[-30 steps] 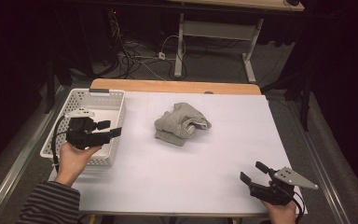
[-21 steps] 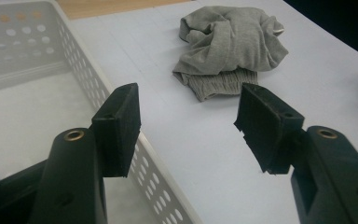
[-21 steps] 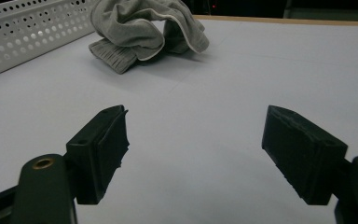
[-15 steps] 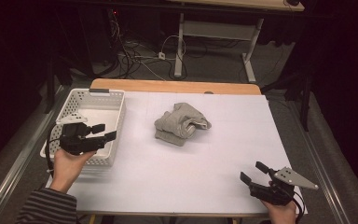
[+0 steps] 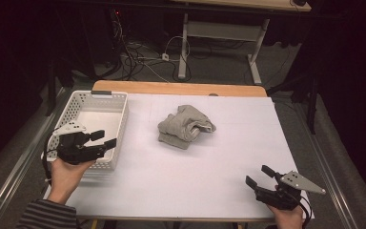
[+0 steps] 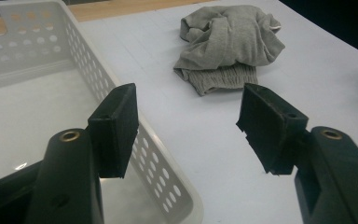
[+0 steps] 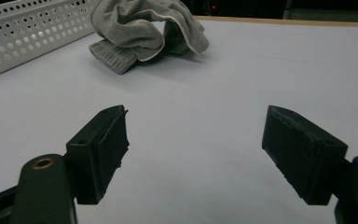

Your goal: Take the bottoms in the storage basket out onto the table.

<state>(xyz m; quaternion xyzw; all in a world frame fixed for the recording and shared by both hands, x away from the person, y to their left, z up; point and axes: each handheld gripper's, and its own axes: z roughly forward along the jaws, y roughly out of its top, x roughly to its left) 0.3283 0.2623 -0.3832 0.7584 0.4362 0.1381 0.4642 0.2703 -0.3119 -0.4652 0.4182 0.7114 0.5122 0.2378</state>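
We see a crumpled grey knitted cloth garment [image 5: 186,126] lying in a loose heap near the middle of the white-covered worktop [image 5: 209,176], a little toward its far edge, with a ribbed cuff or hem showing at its near side. Nothing touches it.

To its left stands a white perforated plastic basket [image 5: 120,125], rectangular, set along the worktop's left edge and well apart from the garment.

The left gripper [image 5: 104,139], black and held in the person's left hand [image 5: 66,174], hovers over the near right corner of the basket. Its jaws stand apart with nothing between them; in the left gripper view [image 6: 186,130] one jaw hangs above the basket's inside and the other above the bare worktop, with the basket wall running between them and the garment farther ahead.

The right gripper [image 5: 259,175], also black, sits low at the near right corner of the worktop, well apart from the garment. Its jaws are wide apart and hold nothing; in the right gripper view [image 7: 196,149] they frame bare worktop, with the garment and the basket beyond.
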